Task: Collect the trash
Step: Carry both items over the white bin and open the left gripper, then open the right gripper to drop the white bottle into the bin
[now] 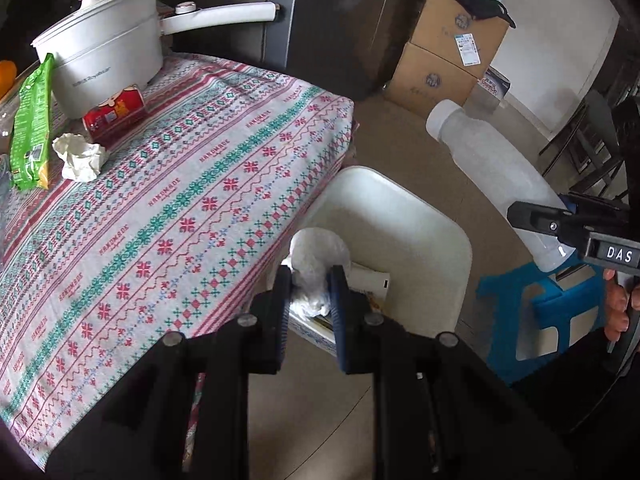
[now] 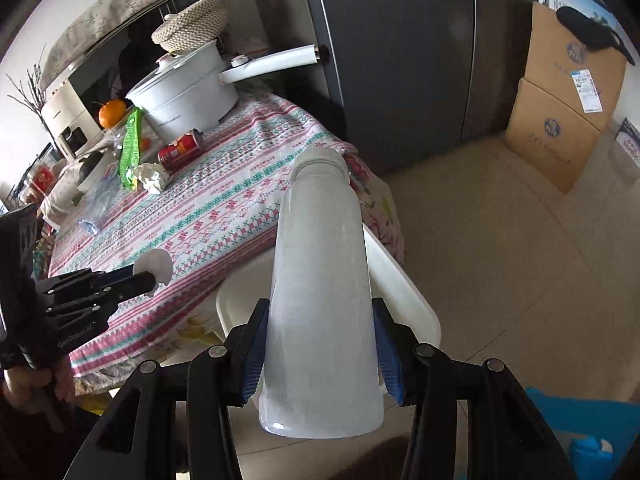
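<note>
My left gripper (image 1: 310,280) is shut on a white crumpled tissue wad (image 1: 318,256) and holds it over the near rim of the white trash bin (image 1: 436,224) beside the table. It also shows in the right wrist view (image 2: 154,276) with the tissue (image 2: 158,266). My right gripper (image 2: 320,348) is shut on a frosted white plastic bottle (image 2: 320,280), cap pointing away, above the bin (image 2: 404,292). The bottle also shows in the left wrist view (image 1: 492,168). On the table lie a crumpled paper ball (image 1: 80,156), a red can (image 1: 116,114) and a green wrapper (image 1: 32,120).
A white pot (image 1: 104,60) with a long handle stands on the patterned tablecloth (image 1: 180,220). Cardboard boxes (image 1: 448,52) are stacked by the far wall. A blue stool (image 1: 532,304) stands right of the bin. Some packaging lies inside the bin (image 1: 372,280).
</note>
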Demonstrator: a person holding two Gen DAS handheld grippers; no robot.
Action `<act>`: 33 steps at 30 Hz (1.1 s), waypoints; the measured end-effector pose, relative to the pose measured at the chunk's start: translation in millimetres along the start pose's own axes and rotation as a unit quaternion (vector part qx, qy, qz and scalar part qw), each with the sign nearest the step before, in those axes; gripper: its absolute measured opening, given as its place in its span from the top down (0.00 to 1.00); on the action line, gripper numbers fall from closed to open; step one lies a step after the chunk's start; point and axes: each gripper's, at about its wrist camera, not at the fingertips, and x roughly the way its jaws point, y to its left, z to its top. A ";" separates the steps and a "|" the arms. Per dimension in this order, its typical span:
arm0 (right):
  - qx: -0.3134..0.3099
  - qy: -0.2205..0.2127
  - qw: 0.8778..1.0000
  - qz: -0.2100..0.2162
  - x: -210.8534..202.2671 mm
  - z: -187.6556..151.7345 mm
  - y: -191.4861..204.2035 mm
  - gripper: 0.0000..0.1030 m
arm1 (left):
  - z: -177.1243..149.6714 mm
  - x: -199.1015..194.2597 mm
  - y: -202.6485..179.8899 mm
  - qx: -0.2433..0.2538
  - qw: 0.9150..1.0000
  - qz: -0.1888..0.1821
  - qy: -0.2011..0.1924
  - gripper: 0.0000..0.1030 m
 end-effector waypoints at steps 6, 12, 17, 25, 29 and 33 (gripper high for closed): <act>0.007 0.022 1.000 -0.007 8.5 -6.6 -10.4 0.52 | -7.6 36.7 -32.5 0.053 0.998 0.007 0.019 0.79; 0.007 0.031 0.999 -0.008 14.7 -8.3 -12.5 0.52 | -7.2 59.6 -39.6 0.070 0.997 0.018 0.026 0.78; 0.013 0.038 0.999 -0.012 19.8 -9.4 -16.3 0.52 | -3.3 62.4 -32.5 0.056 0.998 0.018 0.030 0.64; 0.016 0.043 0.999 -0.011 23.0 -8.1 -16.9 0.52 | 3.9 30.1 -6.2 0.014 1.000 0.026 0.006 0.26; 0.009 0.055 0.998 -0.011 29.6 -7.5 -11.1 0.52 | 4.0 12.8 11.1 -0.007 0.999 0.036 -0.002 0.19; -0.004 0.081 0.997 -0.017 46.8 -8.5 -0.4 0.52 | 0.0 0.6 29.2 -0.030 0.999 0.039 0.000 0.13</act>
